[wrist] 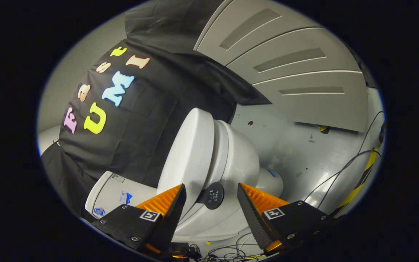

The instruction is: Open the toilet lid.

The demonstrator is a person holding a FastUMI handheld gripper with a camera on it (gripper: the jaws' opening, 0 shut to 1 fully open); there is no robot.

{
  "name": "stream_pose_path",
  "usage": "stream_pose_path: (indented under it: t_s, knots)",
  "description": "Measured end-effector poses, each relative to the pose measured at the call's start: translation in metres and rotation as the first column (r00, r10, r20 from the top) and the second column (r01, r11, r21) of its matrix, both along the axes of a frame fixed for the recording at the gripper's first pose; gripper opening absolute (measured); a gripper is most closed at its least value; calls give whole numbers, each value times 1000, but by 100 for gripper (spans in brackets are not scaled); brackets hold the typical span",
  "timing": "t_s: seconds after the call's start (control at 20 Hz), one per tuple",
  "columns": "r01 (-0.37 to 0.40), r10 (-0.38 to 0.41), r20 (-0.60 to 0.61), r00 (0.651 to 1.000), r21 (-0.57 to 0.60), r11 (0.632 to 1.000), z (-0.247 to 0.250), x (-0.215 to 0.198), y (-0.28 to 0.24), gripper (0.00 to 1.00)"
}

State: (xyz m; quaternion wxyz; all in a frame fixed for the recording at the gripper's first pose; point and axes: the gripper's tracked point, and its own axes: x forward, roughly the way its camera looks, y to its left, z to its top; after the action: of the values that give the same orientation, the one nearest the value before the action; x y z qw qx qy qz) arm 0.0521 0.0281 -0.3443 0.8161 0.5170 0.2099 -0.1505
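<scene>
The view is rolled sideways. A white toilet stands against the black cloth wall, its lid (191, 153) lying flat on the seat and bowl (240, 162). A round black tab (212, 195) sits at the lid's rim. My gripper (211, 185) is open, and the tab and the lid's edge lie in the gap just ahead of the fingertips. One finger (169, 203) is on the lid's top side, the other finger (256, 207) on the bowl's side. Neither touches the toilet. The white tank (113, 196) shows beside the first finger.
Grey floor (304, 153) runs beyond the bowl, with thin black cables (344, 167) and a yellow-and-black tape strip (358, 185) on it. More tangled cables (227, 253) lie near the fingers. A grey panelled wall (296, 72) stands behind.
</scene>
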Motion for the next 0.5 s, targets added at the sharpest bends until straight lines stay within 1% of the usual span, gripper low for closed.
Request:
stream_pose_path:
  t_s: [0.05,0.1,0.2,0.25,0.3,0.35,0.4,0.45,0.5]
  knots:
    - [-15,15,3,1000,12,1000,-1,3,5,82]
    - [-25,25,9,1000,18,1000,-2,7,10,80]
    - [-32,31,26,999,23,999,-3,11,11,72]
    - [-18,18,29,999,27,999,-2,12,8,65]
    - [-10,9,26,1000,30,1000,-5,12,7,61]
    - [-5,4,24,1000,39,999,-9,13,7,52]
    - [-3,2,22,1000,53,999,-10,12,8,48]
    - [-2,0,24,1000,63,998,-12,12,8,39]
    - [5,-8,29,1000,78,997,-11,12,7,32]
